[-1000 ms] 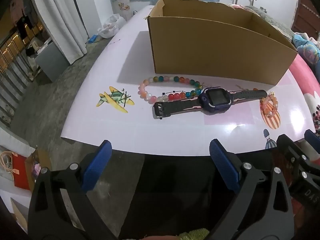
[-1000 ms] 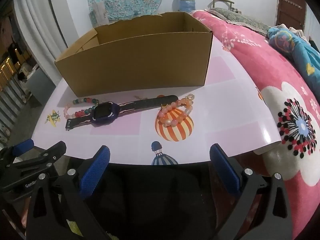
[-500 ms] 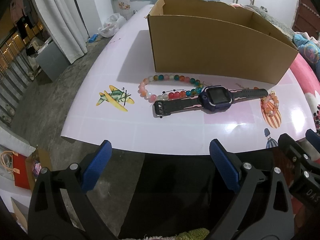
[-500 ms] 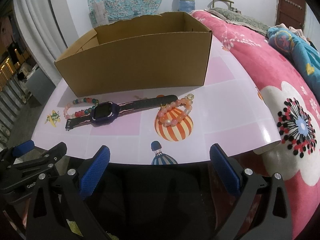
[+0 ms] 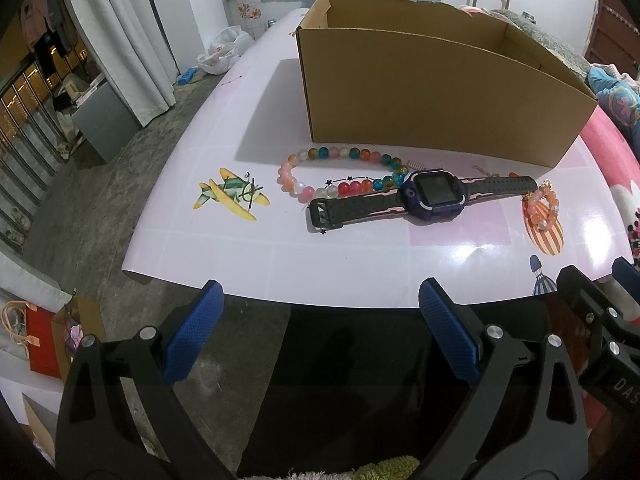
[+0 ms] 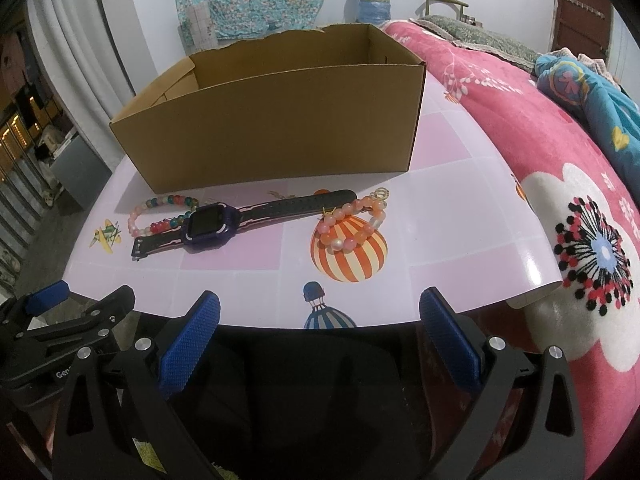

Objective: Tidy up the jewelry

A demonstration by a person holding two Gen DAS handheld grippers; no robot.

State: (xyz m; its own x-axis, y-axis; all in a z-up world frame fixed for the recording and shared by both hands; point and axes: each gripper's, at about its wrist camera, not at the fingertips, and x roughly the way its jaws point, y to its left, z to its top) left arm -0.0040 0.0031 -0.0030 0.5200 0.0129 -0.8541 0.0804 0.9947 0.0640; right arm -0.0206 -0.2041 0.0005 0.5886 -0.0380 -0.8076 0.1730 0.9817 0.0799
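A purple smartwatch (image 5: 434, 197) with a black strap lies on the white table (image 5: 360, 272) in front of an open cardboard box (image 5: 432, 92). A multicoloured bead bracelet (image 5: 340, 172) lies just left of it, partly under the strap. A pink-orange bead bracelet (image 5: 542, 204) lies at the right. In the right wrist view the watch (image 6: 210, 224), the orange bracelet (image 6: 354, 222), the bead bracelet (image 6: 160, 214) and the box (image 6: 280, 120) show too. My left gripper (image 5: 318, 332) and right gripper (image 6: 318, 332) are open and empty, hovering before the table's near edge.
A pink floral blanket (image 6: 560, 160) covers the bed at the right of the table. The floor drops away at the left, with a curtain (image 5: 120, 32) and a grey cabinet (image 5: 104, 120). Balloon and plane stickers mark the tabletop.
Both grippers have crept slightly nearer the table; the view of the jewelry has barely shifted. Nothing was taken hold of.
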